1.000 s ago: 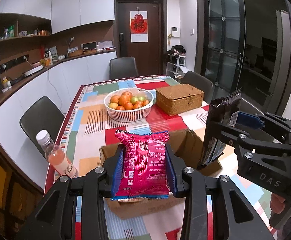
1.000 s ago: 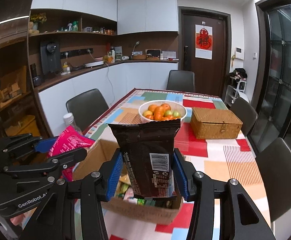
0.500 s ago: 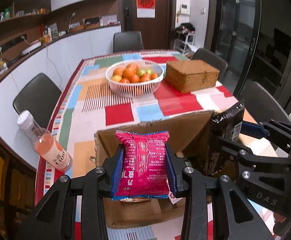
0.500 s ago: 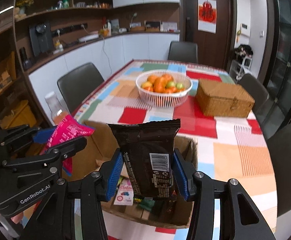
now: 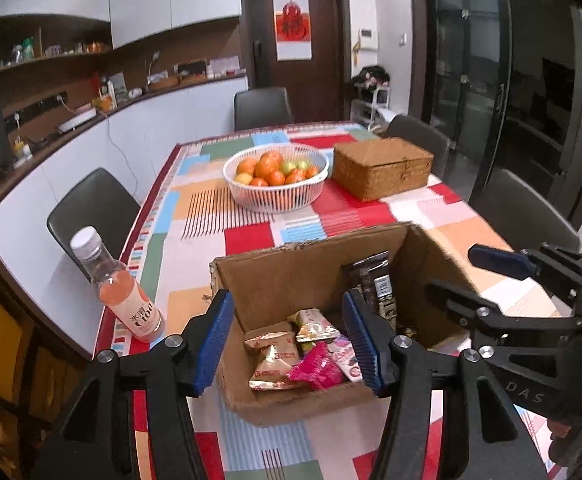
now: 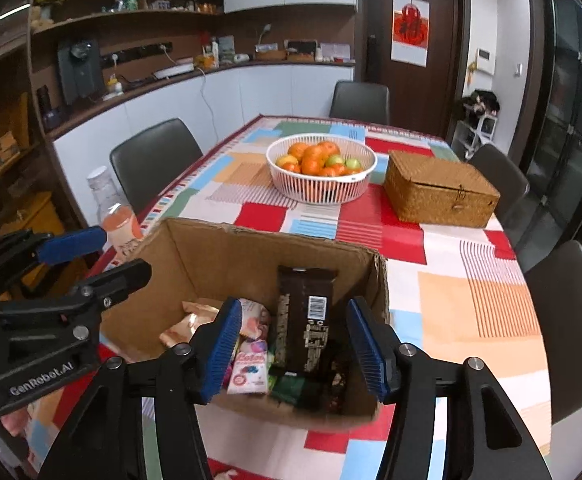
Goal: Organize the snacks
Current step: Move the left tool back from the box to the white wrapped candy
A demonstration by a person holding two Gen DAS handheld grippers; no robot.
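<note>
An open cardboard box point(image 5: 283, 268) point(image 6: 251, 256) sits at the near end of the table with several snack packets in it. My left gripper point(image 5: 289, 340) hovers over its left half; its jaws are opening, with nothing pressed between the pads. The pink packet point(image 5: 317, 370) lies loose in the box below it. My right gripper point(image 6: 295, 344) hangs over the right half, jaws opening too. The dark brown packet point(image 6: 305, 312) point(image 5: 375, 284) stands free in the box against the far wall, clear of both pads. Each view also shows the other gripper point(image 5: 471, 276) point(image 6: 99, 258) from the side.
A bottle of pink drink point(image 5: 119, 292) point(image 6: 111, 208) stands at the table's left edge beside the box. Farther back are a white fruit basket point(image 5: 277, 176) and a closed wicker box point(image 5: 383, 166). Dark chairs surround the table with its patchwork cloth point(image 6: 471, 296).
Both grippers came down over the box and opened. The pink packet left the left jaws and the dark packet left the right jaws; both now rest in the box.
</note>
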